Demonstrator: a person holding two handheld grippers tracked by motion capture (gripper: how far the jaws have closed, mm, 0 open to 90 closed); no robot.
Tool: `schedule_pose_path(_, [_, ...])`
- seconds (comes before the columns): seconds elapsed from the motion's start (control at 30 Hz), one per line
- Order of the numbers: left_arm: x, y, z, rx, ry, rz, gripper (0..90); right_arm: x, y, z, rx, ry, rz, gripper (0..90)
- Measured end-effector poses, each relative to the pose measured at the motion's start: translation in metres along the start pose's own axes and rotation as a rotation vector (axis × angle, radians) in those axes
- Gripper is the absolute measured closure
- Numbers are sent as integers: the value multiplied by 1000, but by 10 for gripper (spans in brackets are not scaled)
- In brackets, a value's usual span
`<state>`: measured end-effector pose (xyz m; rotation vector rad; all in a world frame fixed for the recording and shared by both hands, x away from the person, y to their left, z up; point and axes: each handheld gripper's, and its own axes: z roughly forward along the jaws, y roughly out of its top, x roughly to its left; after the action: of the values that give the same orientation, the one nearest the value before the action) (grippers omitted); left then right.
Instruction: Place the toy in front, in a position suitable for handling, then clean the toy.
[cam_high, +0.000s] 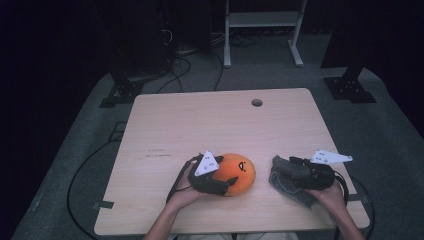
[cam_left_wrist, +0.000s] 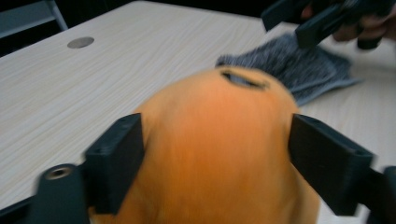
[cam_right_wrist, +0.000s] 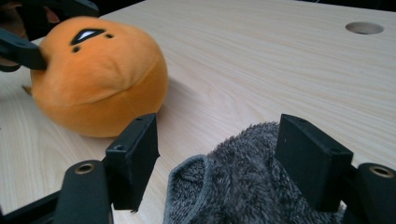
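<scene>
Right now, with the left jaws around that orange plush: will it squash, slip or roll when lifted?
The orange plush looks soft and stuffed, so it probably dents under the pads. Its fuzzy fabric likely grips rather than slips. Rounded with a flattish base on the table, it seems unlikely to roll far, and probably light for its bulk.

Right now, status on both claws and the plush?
Left claw jaws astride orange plush, contact unclear. Right claw open over grey cloth. Nothing in the way.

Wide bare worktop (cam_high: 210, 125) stretches ahead, with just a round cable hole (cam_high: 257, 102) near the far edge. Down front, the orange plush (cam_high: 236, 173) and grey cloth (cam_high: 286, 176) block the near strip, a narrow bare lane running between them.
</scene>
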<state>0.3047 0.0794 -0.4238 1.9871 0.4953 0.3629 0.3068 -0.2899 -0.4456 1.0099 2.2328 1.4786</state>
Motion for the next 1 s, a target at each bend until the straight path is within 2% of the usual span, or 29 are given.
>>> schedule_pose_path(0.03, [0,0,0,0,0,0,120,0,0,0,0,0,0,286])
schedule_pose_path(0.07, [0,1,-5,3,21,17,120,0,1,0,-6,-4,-6,286])
schedule_pose_path(0.13, [3,1,-18,-32,30,29,106,0,4,-4,-28,-20,-7,285])
schedule_pose_path(0.27, [9,2,-28,-52,55,25,104,-3,4,-7,-52,-33,-1,282])
schedule_pose_path(0.63, [6,2,-24,-28,20,50,103,-2,9,-2,-20,-38,-25,282])
schedule_pose_path(1.0, [6,0,-24,6,-6,68,100,-8,6,20,151,-82,-17,330])
